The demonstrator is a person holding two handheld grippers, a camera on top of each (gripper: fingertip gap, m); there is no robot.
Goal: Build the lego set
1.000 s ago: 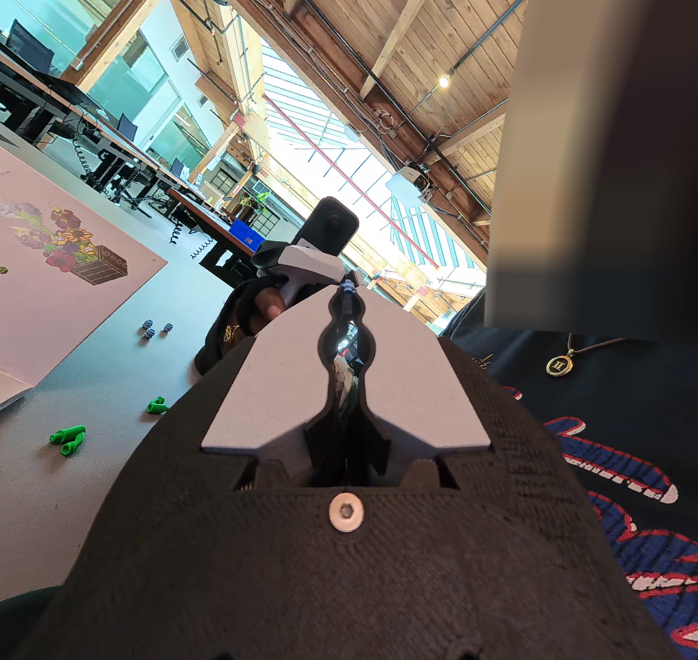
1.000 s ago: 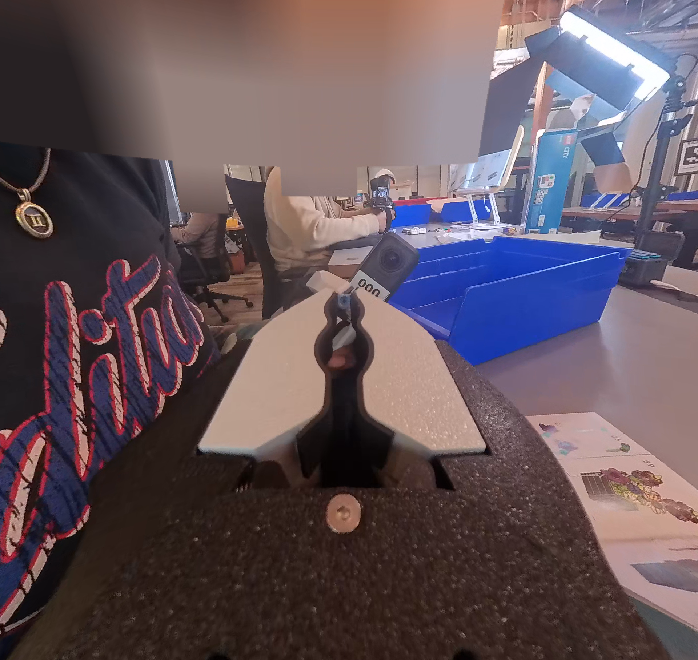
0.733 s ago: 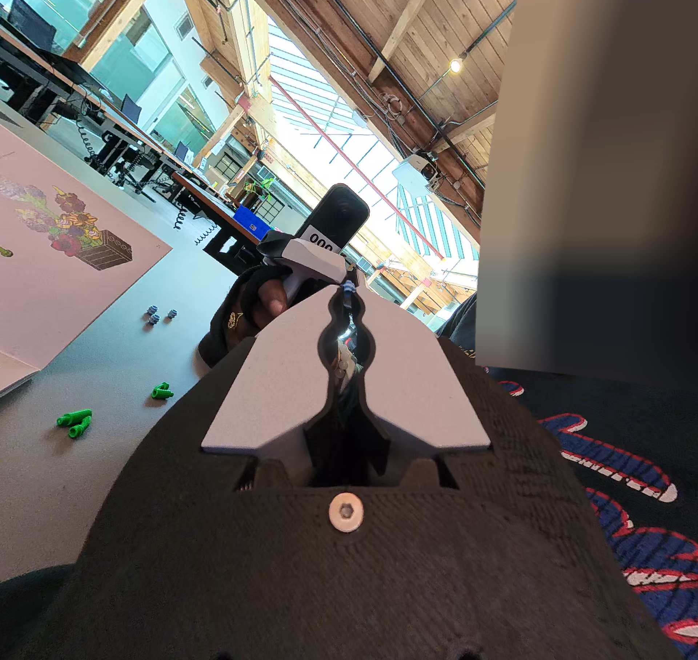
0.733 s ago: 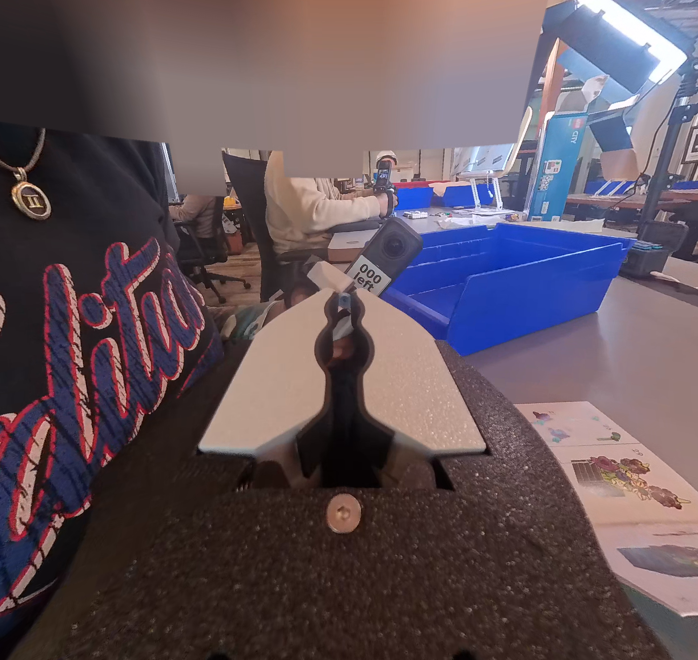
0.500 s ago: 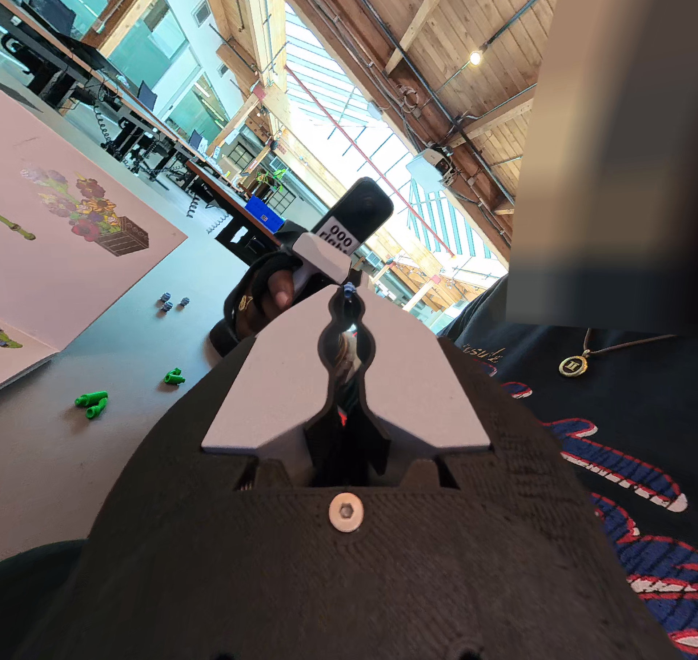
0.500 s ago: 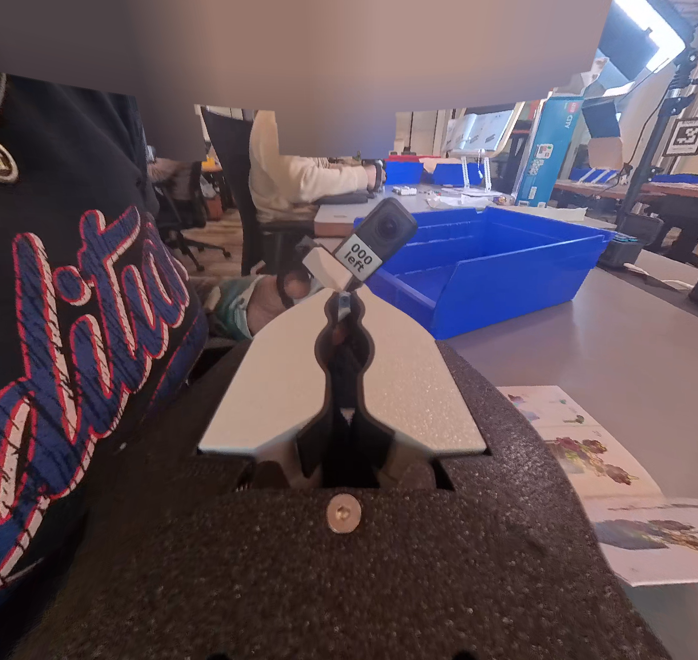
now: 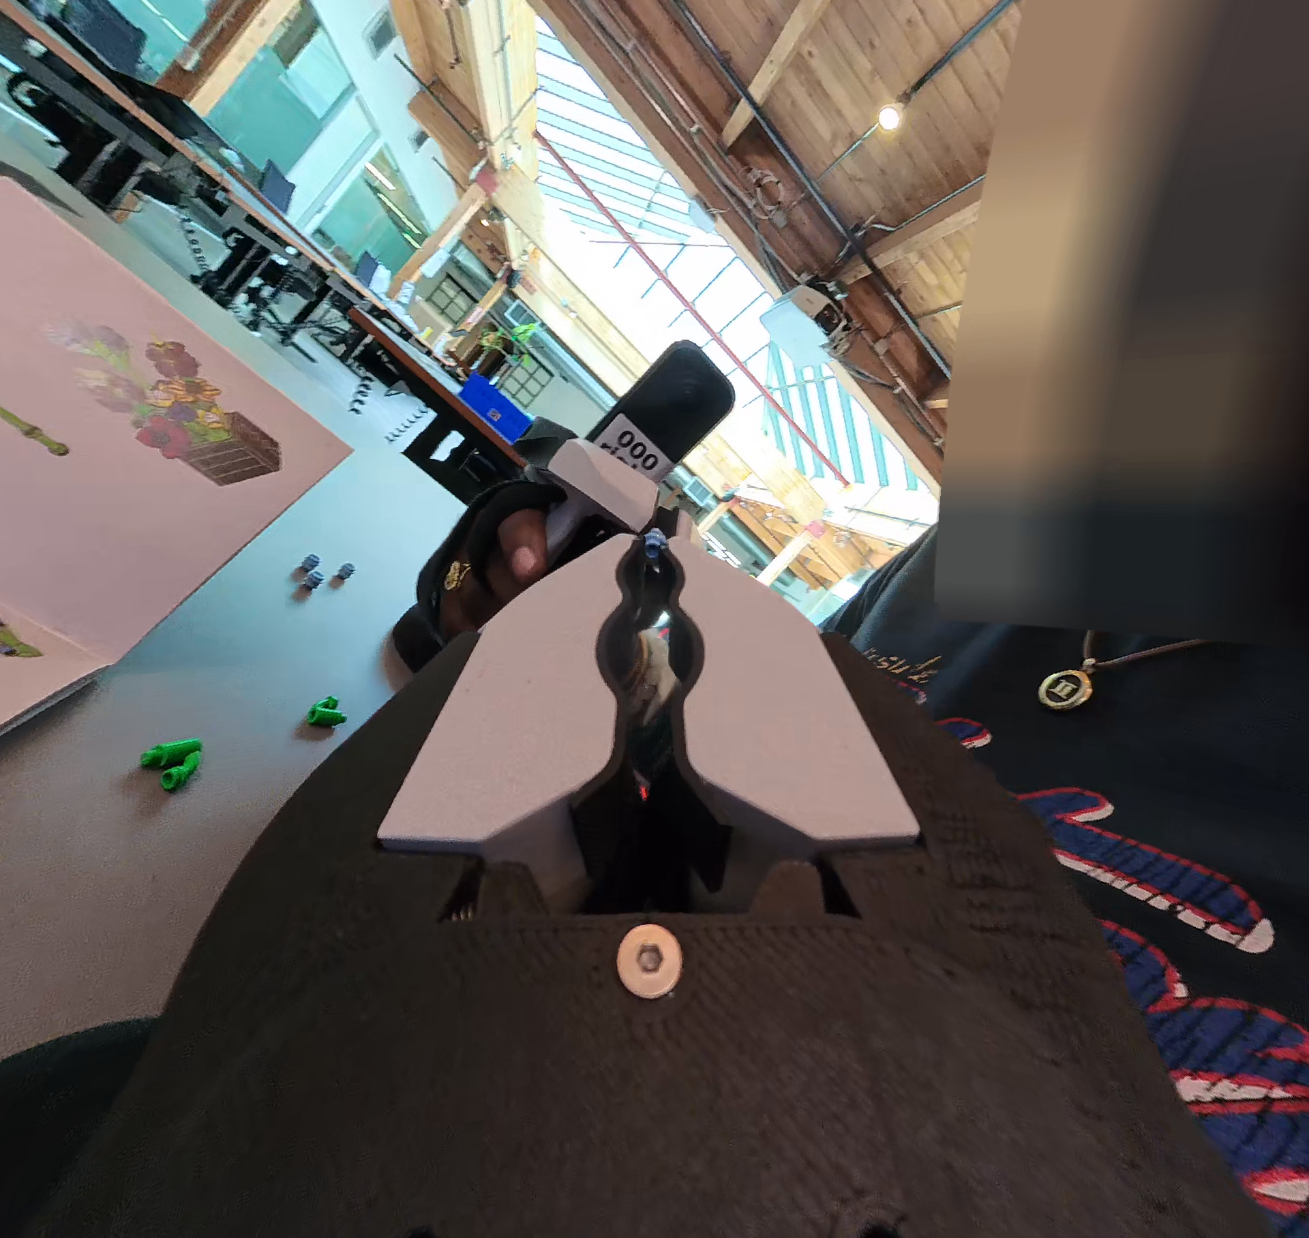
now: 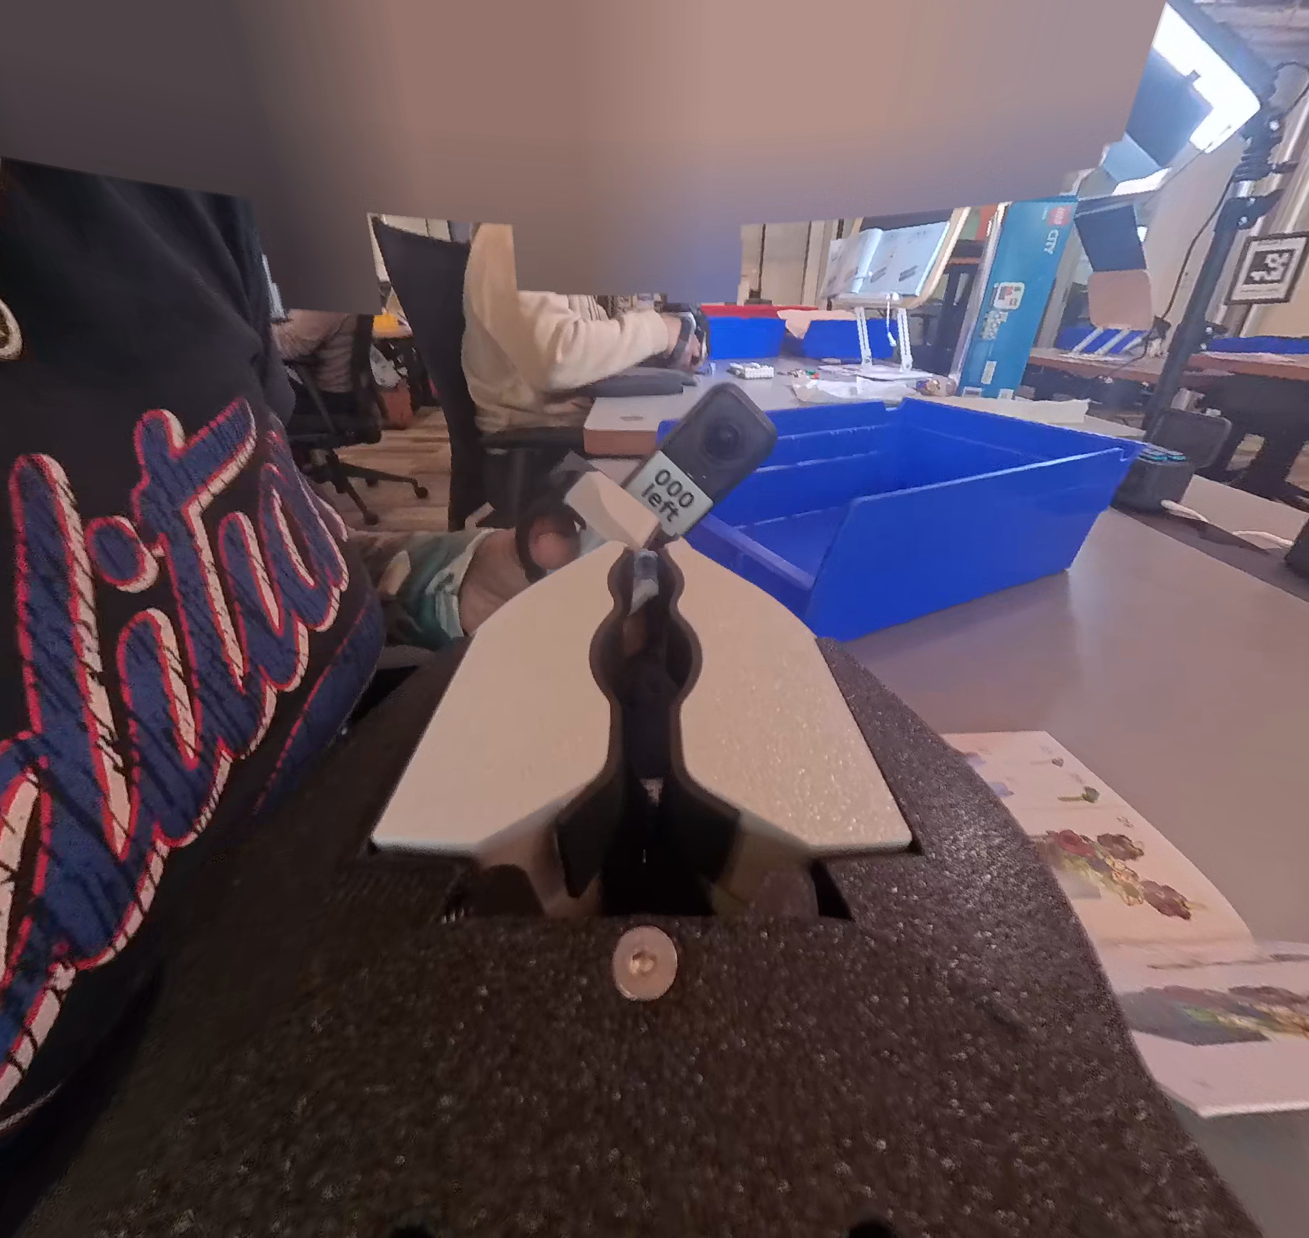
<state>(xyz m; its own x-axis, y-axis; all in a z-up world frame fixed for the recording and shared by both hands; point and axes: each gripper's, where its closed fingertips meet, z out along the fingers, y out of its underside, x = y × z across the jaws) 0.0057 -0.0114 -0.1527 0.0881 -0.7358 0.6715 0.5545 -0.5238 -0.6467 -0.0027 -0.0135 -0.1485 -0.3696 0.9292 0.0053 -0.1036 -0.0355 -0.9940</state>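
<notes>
Left of the left claw (image 7: 652, 552), green pegs (image 7: 172, 763) & small blue bits (image 7: 322, 572) lie on the table (image 7: 234, 644) by the pink booklet (image 7: 106, 467). Both claws meet tip to tip, jaws narrow, each pinching a tiny blue piece (image 7: 654, 539). Right of the right claw (image 8: 643, 566): blue bin (image 8: 921, 531), booklet pg (image 8: 1133, 906).
</notes>
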